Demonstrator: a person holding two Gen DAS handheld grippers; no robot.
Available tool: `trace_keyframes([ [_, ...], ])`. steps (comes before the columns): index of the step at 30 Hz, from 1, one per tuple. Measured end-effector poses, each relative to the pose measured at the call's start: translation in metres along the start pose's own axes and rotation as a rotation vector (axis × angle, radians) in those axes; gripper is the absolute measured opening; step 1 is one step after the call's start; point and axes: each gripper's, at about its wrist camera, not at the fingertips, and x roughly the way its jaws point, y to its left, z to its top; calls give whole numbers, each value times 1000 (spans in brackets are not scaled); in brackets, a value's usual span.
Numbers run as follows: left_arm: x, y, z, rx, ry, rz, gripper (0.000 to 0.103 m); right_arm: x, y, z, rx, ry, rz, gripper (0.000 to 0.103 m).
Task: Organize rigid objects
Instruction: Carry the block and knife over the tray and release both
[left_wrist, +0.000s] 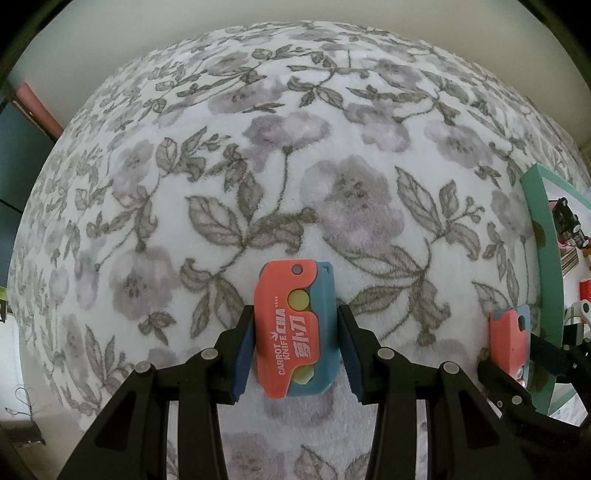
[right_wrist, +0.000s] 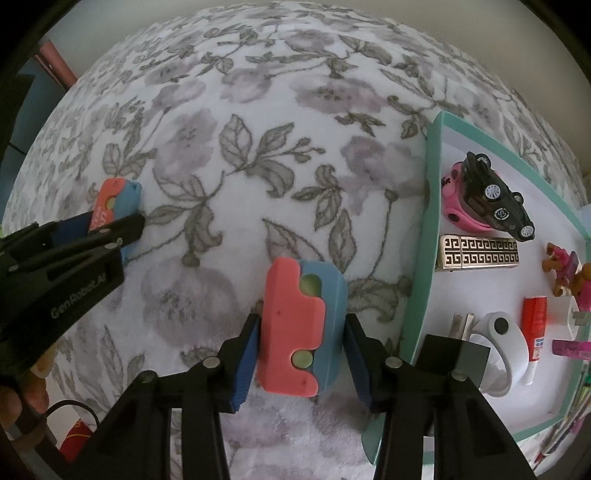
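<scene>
Two coral-and-blue carrot knife toys are over a floral blanket. In the left wrist view my left gripper is shut on one toy, printed side up, with a blue pad on each long side. In the right wrist view my right gripper points down with its pads against both sides of the second toy, plain side up, close to the tray's left wall. Each gripper shows in the other's view: the right gripper at the right edge, the left gripper at the far left with its toy.
A teal-rimmed white tray lies to the right. It holds a black toy car on a pink toy, a gold patterned box, a white band, a red tube and small figures. The tray rim also shows beside the left gripper.
</scene>
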Motion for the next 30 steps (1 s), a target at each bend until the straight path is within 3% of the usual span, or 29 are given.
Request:
trace_keyframes([
  [4, -5, -5, 0, 2, 7, -25, 44, 4, 1, 1, -6, -4, 1, 47],
  [9, -30, -17, -4, 1, -15, -106, 44, -12, -9, -2, 30, -44, 70, 46],
  [15, -91, -57, -1, 63, -125, -186, 44, -68, -53, -17, 150, -203, 91, 46],
  [20, -123, -118, -8, 206, -162, -224, 44, -91, -113, -39, 297, -252, -21, 46],
  [30, -126, -211, -32, 363, -101, -311, 44, -77, -208, -78, 538, -210, -71, 46],
])
